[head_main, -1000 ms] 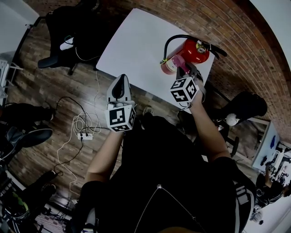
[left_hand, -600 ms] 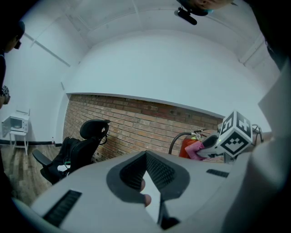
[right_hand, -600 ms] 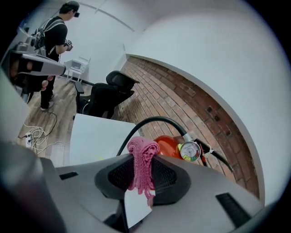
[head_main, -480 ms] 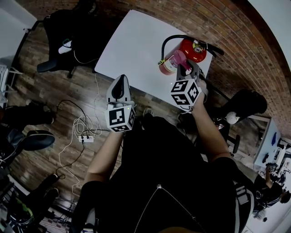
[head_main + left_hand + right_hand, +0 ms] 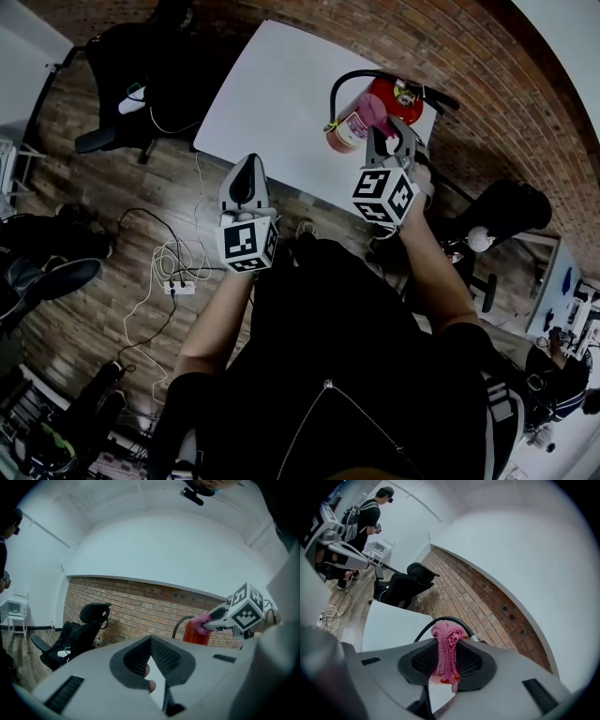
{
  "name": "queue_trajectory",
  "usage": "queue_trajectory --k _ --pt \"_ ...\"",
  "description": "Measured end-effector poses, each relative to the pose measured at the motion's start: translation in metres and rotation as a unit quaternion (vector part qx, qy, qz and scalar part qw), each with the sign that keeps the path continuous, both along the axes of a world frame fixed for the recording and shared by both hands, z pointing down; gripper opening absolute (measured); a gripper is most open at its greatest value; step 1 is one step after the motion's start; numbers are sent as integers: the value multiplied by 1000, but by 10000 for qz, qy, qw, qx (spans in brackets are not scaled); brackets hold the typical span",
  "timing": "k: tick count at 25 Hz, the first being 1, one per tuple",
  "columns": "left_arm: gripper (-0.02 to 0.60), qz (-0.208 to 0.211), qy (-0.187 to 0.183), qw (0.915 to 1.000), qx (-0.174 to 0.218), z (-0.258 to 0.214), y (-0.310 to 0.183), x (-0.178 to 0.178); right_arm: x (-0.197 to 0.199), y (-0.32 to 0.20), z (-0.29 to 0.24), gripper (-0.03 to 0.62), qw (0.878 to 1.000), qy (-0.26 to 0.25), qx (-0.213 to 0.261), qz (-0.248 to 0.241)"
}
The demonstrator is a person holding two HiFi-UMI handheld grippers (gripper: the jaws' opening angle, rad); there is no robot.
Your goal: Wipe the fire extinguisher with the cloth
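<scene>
**Spotter:** How are your arms set?

**Operator:** My right gripper [image 5: 387,139] is stretched forward over the near edge of the white table [image 5: 272,103]. Its claw is pinched on the pink cloth [image 5: 362,118]. In the right gripper view the cloth [image 5: 447,651] hangs bunched between both pads.

**Spotter:** And the extinguisher?

**Operator:** The fire extinguisher [image 5: 392,101] lies on its side at the table's far right corner, with its black hose [image 5: 349,82] arching beside it. I read the cloth as resting against the red body near its bottom end.

**Spotter:** Your left?

**Operator:** My left gripper [image 5: 246,173] is held lower, over the wooden floor [image 5: 112,187] and short of the table. Its claw is pressed together at the tips and grips nothing. It points toward the brick wall [image 5: 131,597].

**Spotter:** Anything around?

**Operator:** A black office chair [image 5: 141,56] sits beyond the table's left end. A power strip [image 5: 175,280] with white cables [image 5: 169,251] lies on the floor. A person [image 5: 365,520] stands well apart from the table.
</scene>
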State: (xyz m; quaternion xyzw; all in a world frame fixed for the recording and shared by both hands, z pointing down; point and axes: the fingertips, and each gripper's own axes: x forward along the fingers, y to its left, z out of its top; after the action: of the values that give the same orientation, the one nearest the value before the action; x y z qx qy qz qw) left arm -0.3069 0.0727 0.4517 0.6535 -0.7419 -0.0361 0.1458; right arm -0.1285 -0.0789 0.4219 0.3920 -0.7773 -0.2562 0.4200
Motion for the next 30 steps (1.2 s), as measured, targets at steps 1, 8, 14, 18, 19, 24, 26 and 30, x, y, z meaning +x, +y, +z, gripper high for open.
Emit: queue_trajectory --k 1,8,14,18,19,24,26,30 --pt "11 -3 1 10000 -3 0 0 0 -2 1 -4 104 9999 27 94 -45" --pt "11 -6 3 10000 8 0 3 1 -16 12 -7 104 9980 271 388 -421" --pt "9 -50 -1 10000 -40 4 8 0 -17 24 59 104 9939 -438 -1001 -157" --pt "11 -87 -3 9999 -93 8 12 -2 -8 29 126 104 9811 -598 -1816 288" --pt "11 -95 -3 9999 -108 9 13 -2 -7 29 142 104 9784 -605 -1939 390" --pt "11 -151 -18 9996 -258 17 18 -5 -1 27 219 104 9696 -374 -2299 744" --pt "11 -168 -24 9994 -285 19 18 -6 2 24 245 104 9663 -253 -2411 870" --pt "11 -252 -60 9988 -419 26 27 -14 1 24 289 104 9567 -138 -2682 1122"
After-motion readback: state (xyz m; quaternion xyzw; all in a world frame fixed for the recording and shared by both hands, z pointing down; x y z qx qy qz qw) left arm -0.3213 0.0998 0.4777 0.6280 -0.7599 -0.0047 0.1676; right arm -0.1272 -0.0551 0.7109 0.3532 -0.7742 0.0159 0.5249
